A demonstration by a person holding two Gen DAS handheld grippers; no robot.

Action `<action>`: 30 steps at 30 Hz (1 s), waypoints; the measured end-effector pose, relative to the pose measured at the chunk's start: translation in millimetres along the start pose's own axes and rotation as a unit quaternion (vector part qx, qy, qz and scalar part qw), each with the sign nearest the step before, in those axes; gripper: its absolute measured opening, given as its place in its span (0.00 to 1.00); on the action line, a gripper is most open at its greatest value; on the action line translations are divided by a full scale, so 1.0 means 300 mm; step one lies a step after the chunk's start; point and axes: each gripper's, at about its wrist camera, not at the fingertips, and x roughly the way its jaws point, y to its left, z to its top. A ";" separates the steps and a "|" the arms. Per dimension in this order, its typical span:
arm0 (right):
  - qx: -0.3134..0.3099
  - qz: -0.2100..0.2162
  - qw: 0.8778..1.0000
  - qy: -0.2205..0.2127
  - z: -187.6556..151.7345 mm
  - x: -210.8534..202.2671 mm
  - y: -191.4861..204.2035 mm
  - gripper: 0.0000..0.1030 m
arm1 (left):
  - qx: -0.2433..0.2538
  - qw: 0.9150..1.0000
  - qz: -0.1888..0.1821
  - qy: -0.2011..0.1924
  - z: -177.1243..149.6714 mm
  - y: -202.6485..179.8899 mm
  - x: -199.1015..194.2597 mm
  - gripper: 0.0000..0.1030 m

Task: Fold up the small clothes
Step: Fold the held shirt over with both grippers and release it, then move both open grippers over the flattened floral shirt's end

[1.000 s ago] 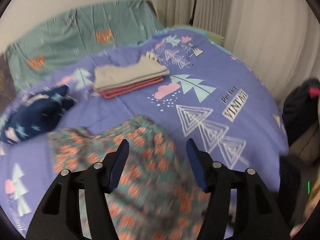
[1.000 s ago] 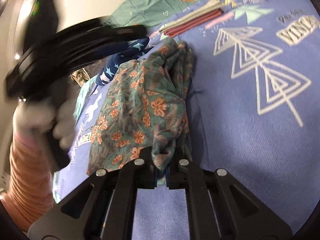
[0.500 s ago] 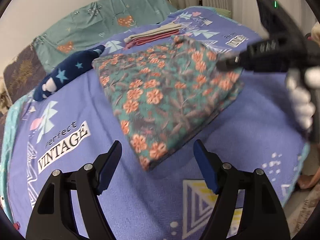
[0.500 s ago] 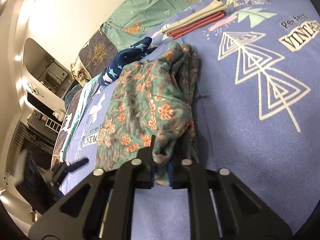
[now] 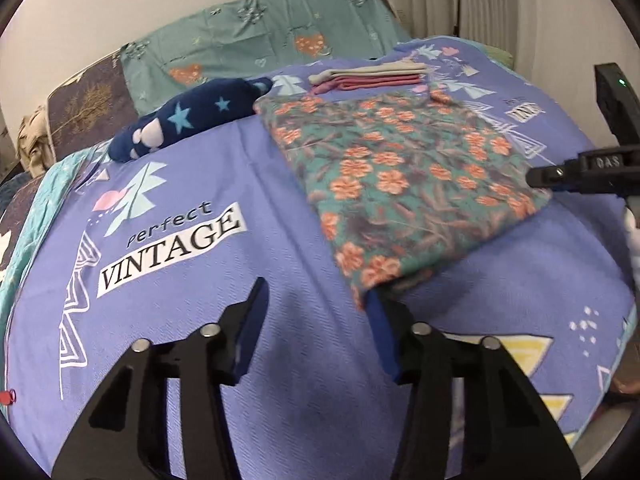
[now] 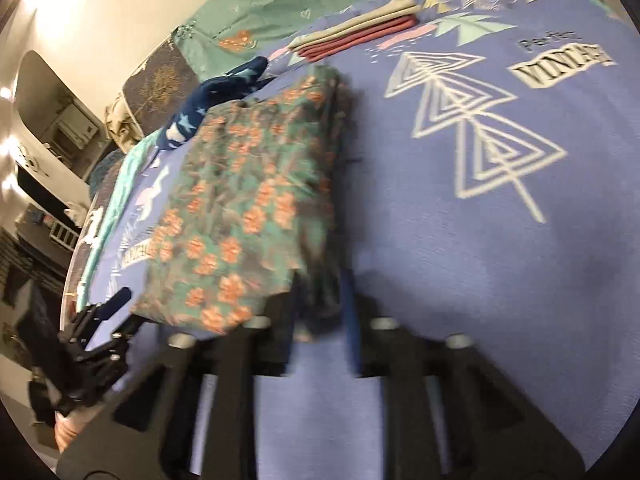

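Observation:
A teal garment with orange flowers (image 5: 404,184) lies spread on the purple bedspread (image 5: 168,288); it also shows in the right wrist view (image 6: 248,216). My left gripper (image 5: 316,312) is open, low over the bedspread, its right finger at the garment's near corner. My right gripper (image 6: 320,312) has its jaws parted around the garment's bunched near edge; the view is blurred. The right gripper also shows at the garment's right edge in the left wrist view (image 5: 568,176).
A folded stack of beige and red clothes (image 5: 368,76) lies at the back of the bed. A navy star-patterned soft item (image 5: 188,116) lies to the left of the garment. A teal pillow (image 5: 256,48) leans at the headboard.
My left gripper has swung around the bed and come down to the garment's near corner. My right gripper's jaws have parted from the bunched edge they pinched.

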 end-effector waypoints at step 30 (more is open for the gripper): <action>-0.134 -0.016 0.990 -0.040 0.253 0.021 0.114 0.36 | -0.089 0.991 -0.100 0.031 0.100 0.009 0.129 0.49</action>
